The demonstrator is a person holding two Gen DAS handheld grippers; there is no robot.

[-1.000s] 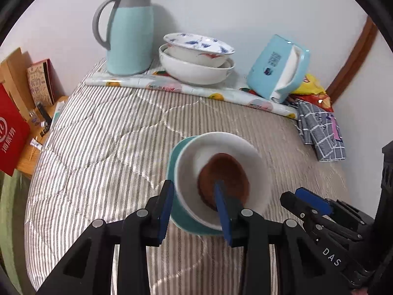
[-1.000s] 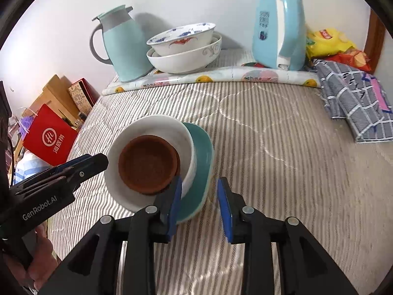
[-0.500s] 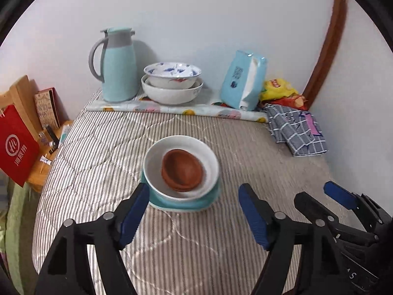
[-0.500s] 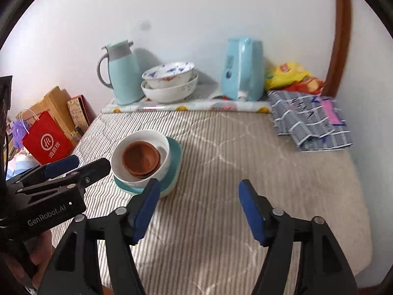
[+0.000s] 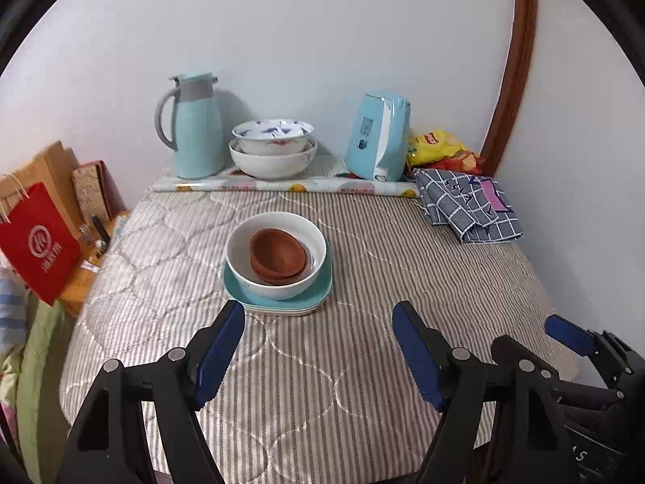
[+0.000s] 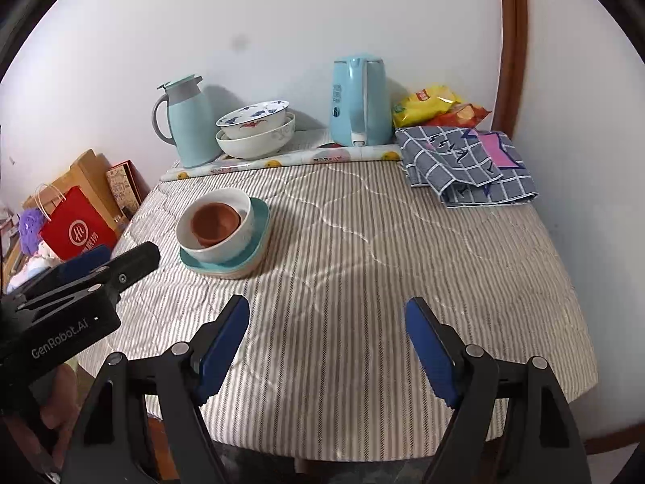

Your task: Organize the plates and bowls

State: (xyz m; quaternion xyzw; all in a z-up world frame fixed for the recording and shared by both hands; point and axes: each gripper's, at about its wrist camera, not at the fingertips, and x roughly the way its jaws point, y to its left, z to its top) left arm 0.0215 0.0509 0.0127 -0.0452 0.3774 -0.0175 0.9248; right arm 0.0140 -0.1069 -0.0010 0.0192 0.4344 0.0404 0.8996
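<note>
A stack stands on the striped table: teal plates at the bottom, a white bowl on them, brown bowls nested inside. The stack also shows in the right wrist view, with the teal plates, the white bowl and the brown bowls. Two patterned white bowls are nested at the back. My left gripper is open and empty, just in front of the stack. My right gripper is open and empty, well back from the stack and to its right.
At the back stand a teal thermos jug, a blue kettle, snack bags and a rolled patterned mat. A checked cloth lies at the right. A red bag and boxes stand off the left edge.
Both grippers let go of the stack, opened wide and drew back and up from it. The stack now rests on the table.
</note>
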